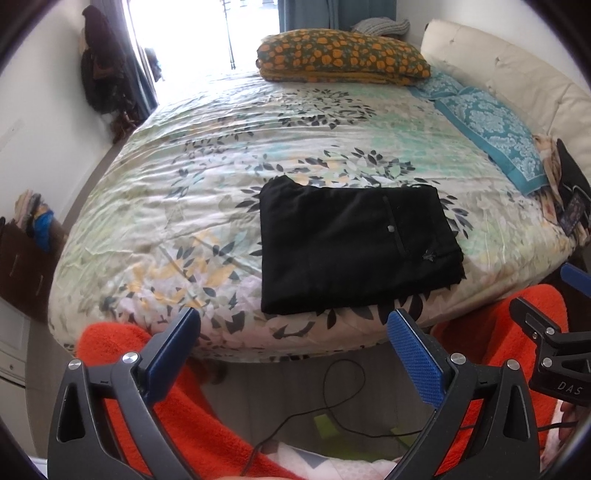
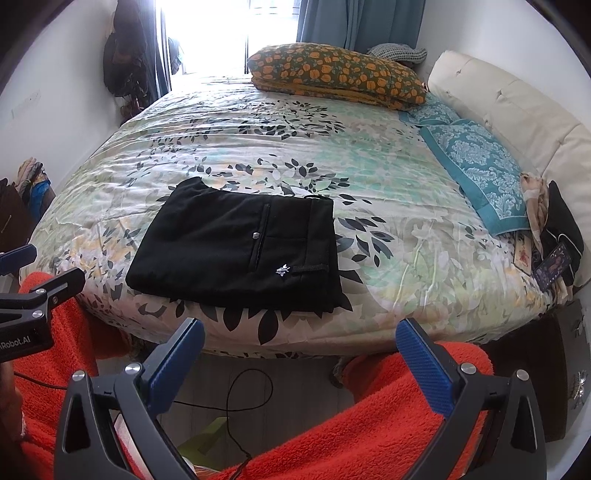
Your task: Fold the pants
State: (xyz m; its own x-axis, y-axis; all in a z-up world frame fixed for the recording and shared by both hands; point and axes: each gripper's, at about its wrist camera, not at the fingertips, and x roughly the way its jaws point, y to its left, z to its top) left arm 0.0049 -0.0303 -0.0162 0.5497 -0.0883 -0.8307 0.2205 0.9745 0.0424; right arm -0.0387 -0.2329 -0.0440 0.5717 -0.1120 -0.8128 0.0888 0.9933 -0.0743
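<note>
On bed: pants (image 1: pixel 354 251) folded flat near front edge of bed (image 1: pixel 207 155)
left claw (image 1: pixel 291 354): apart, empty
right claw (image 2: pixel 301 354): apart, empty
step: looks finished; keep claws clear, don't snag the stack

Ahead of your claws lies a bed (image 1: pixel 221 177) under a leaf-print cover, a cream padded headboard (image 2: pixel 517 107) to their right, a bright window (image 2: pixel 229 33) beyond.
</note>
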